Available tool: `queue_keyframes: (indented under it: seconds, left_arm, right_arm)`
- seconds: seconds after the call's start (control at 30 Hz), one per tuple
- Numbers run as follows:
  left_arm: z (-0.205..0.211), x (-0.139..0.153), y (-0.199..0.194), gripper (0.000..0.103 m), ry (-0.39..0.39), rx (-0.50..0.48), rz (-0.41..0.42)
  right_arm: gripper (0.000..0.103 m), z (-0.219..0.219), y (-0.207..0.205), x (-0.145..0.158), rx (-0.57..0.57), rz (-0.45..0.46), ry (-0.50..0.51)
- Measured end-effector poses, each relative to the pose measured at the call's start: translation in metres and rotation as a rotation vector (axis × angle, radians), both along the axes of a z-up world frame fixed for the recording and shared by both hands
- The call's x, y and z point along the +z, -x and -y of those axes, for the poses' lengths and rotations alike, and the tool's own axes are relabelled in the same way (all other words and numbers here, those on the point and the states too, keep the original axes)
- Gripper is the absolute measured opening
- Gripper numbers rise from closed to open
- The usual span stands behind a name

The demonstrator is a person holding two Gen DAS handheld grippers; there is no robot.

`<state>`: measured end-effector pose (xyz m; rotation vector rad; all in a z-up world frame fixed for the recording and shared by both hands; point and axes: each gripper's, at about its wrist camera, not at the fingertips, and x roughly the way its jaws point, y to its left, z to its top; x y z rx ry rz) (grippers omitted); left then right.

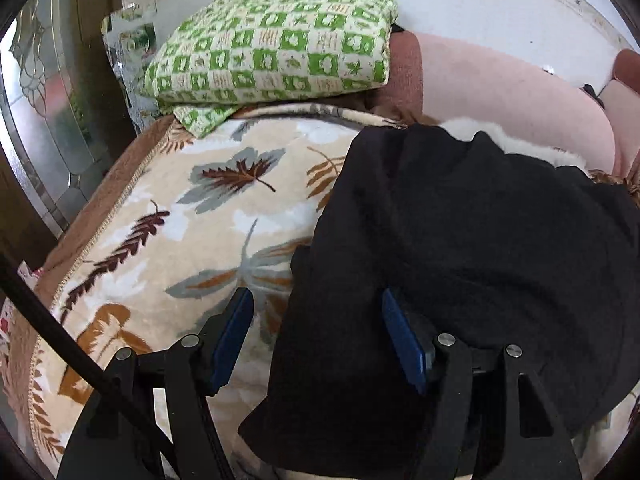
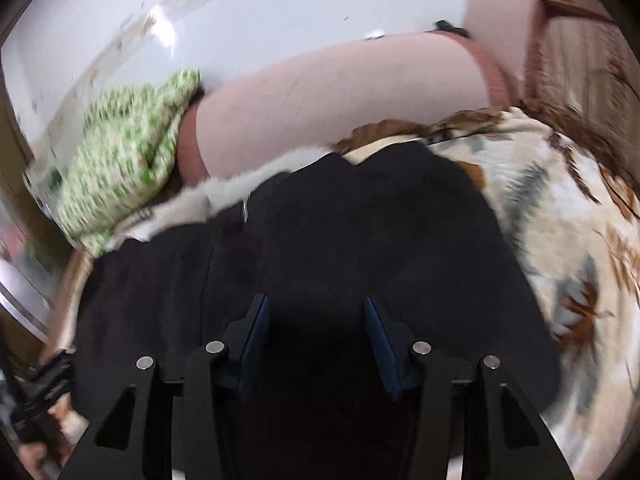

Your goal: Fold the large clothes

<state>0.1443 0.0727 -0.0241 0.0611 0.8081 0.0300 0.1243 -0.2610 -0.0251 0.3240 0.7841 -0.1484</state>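
A large black garment (image 1: 460, 248) with a white fur trim (image 1: 516, 144) lies spread on a cream leaf-print blanket (image 1: 168, 216). My left gripper (image 1: 318, 328) hovers at the garment's left edge. Its blue pads (image 1: 234, 336) stand apart, with the fabric's edge lying loosely between them and blanket showing beside it. The right wrist view is motion-blurred. There my right gripper (image 2: 316, 324) is low over the middle of the black garment (image 2: 320, 232), with its pads (image 2: 380, 340) apart and dark cloth beneath and between them. The fur trim (image 2: 224, 196) lies at the far edge.
A folded green-and-white checked cloth (image 1: 272, 44) rests at the back left on the blanket, seen also as the checked cloth (image 2: 128, 148). Pink cushions (image 1: 500, 92) line the back against a white wall. A patterned glass door (image 1: 44, 120) stands at the left.
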Motion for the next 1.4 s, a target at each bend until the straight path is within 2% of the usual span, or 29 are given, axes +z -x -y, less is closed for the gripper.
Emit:
queue_keyframes:
  seconds: [0.03,0.1,0.17,0.3,0.4,0.47,0.53,0.63,0.7,0.77,0.83,0.93,1.03,1.13,1.2,1.27,1.3,1.37,1.4]
  left_arm:
    - [-0.001,-0.002,-0.003,0.067,0.011,0.001,-0.007]
    - [-0.003,-0.008,-0.011,0.067,0.027,0.000,-0.014]
    - [-0.006,-0.011,-0.015,0.073,0.036,0.011,-0.015]
    - [-0.014,-0.002,-0.011,0.073,0.106,0.024,-0.008]
    - [-0.021,0.016,-0.001,0.073,0.129,0.026,0.003]
    - [-0.032,0.026,0.007,0.073,0.149,0.043,0.030]
    - [-0.041,0.031,0.009,0.073,0.150,0.065,0.034]
    - [-0.058,0.036,0.012,0.073,0.171,0.097,0.031]
    - [-0.067,0.040,0.015,0.073,0.165,0.123,0.050]
    - [-0.072,0.046,0.019,0.073,0.131,0.147,0.084]
    - [-0.075,0.052,0.022,0.073,0.105,0.163,0.114]
    - [-0.081,0.061,0.026,0.073,0.091,0.175,0.152]
    - [-0.089,0.067,0.029,0.073,0.094,0.186,0.170]
    - [-0.098,0.070,0.030,0.074,0.116,0.208,0.180]
    - [-0.104,0.071,0.030,0.074,0.135,0.230,0.185]
    - [-0.108,0.073,0.033,0.075,0.136,0.251,0.203]
    - [-0.108,0.074,0.035,0.075,0.130,0.260,0.214]
    - [-0.108,0.077,0.038,0.078,0.120,0.277,0.239]
    - [-0.108,0.079,0.040,0.078,0.116,0.281,0.253]
  right_arm:
    - [0.063,-0.007,-0.015,-0.010,0.009,-0.049,0.062]
    - [0.069,-0.016,-0.033,-0.025,0.021,-0.083,0.152]
    - [0.072,-0.015,-0.042,-0.033,0.003,-0.088,0.155]
    - [0.072,-0.016,-0.041,-0.033,-0.001,-0.078,0.180]
    - [0.072,-0.018,-0.034,-0.013,-0.002,-0.099,0.210]
    - [0.072,-0.027,-0.019,0.014,0.001,-0.034,0.193]
    - [0.072,-0.048,-0.009,0.037,0.052,0.029,0.175]
    - [0.071,-0.090,-0.016,0.048,0.195,0.027,0.104]
    - [0.071,-0.116,-0.032,0.041,0.252,0.009,0.059]
    - [0.073,-0.136,-0.053,0.021,0.260,-0.052,0.086]
    - [0.081,-0.148,-0.073,-0.005,0.224,-0.114,0.166]
    - [0.089,-0.144,-0.086,-0.014,0.174,-0.130,0.164]
    - [0.089,-0.146,-0.084,0.002,0.176,-0.152,0.179]
    - [0.085,-0.153,-0.065,0.042,0.187,-0.037,0.186]
    - [0.085,-0.167,-0.057,0.056,0.211,0.018,0.168]
    - [0.084,-0.184,-0.068,0.050,0.264,-0.013,0.109]
    - [0.084,-0.196,-0.076,0.037,0.293,-0.056,0.105]
    - [0.086,-0.211,-0.088,0.012,0.296,-0.129,0.175]
    - [0.086,-0.216,-0.089,0.006,0.287,-0.136,0.213]
